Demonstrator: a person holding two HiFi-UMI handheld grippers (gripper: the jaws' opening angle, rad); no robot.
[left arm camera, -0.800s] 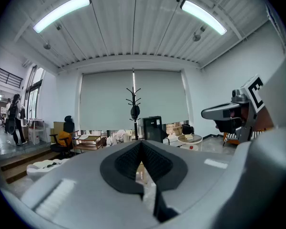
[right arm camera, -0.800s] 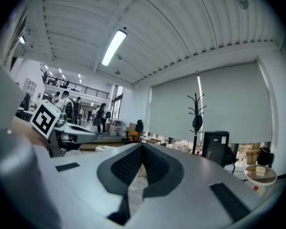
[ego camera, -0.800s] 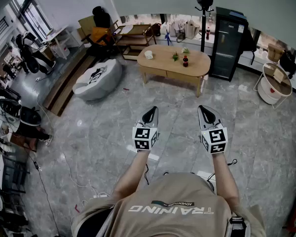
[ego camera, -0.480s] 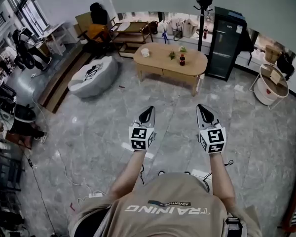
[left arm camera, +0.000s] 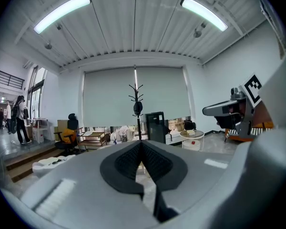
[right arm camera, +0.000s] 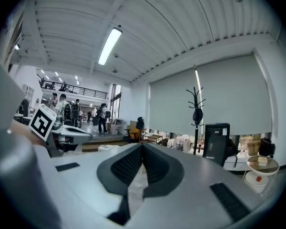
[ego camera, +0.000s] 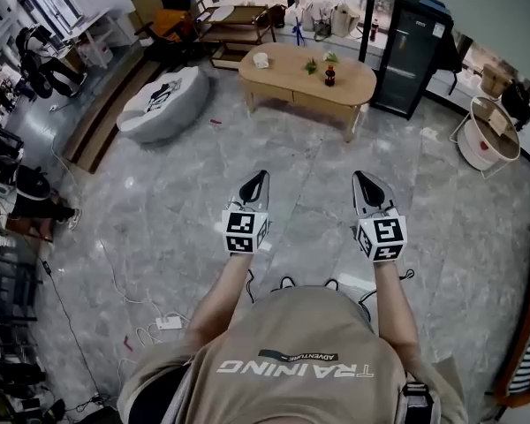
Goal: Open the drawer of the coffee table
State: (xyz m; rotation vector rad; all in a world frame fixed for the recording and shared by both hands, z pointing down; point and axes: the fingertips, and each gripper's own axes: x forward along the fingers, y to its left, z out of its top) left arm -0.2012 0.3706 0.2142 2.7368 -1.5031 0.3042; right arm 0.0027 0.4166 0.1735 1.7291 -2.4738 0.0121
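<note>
The wooden coffee table [ego camera: 291, 78] stands across the marble floor, far ahead of both grippers. A drawer front [ego camera: 319, 105] shows in its near side, closed. A dark bottle [ego camera: 329, 76], a small plant [ego camera: 311, 65] and a white cup [ego camera: 261, 60] stand on top. My left gripper [ego camera: 260, 176] and right gripper [ego camera: 360, 177] are held side by side at about waist height, pointing at the table. Both are shut with nothing between the jaws, as the left gripper [left arm camera: 141, 143] and the right gripper [right arm camera: 142, 146] show in their own views.
A grey beanbag [ego camera: 162, 104] lies left of the table. A black cabinet [ego camera: 409, 56] and a coat stand [ego camera: 368, 16] are behind it. At the right stands a round white side table [ego camera: 488, 140]. Cables and a power strip [ego camera: 168, 322] lie on the floor at my left.
The coffee table has shifted upward in the head view and looks slightly larger. Both grippers stay shut and side by side.
</note>
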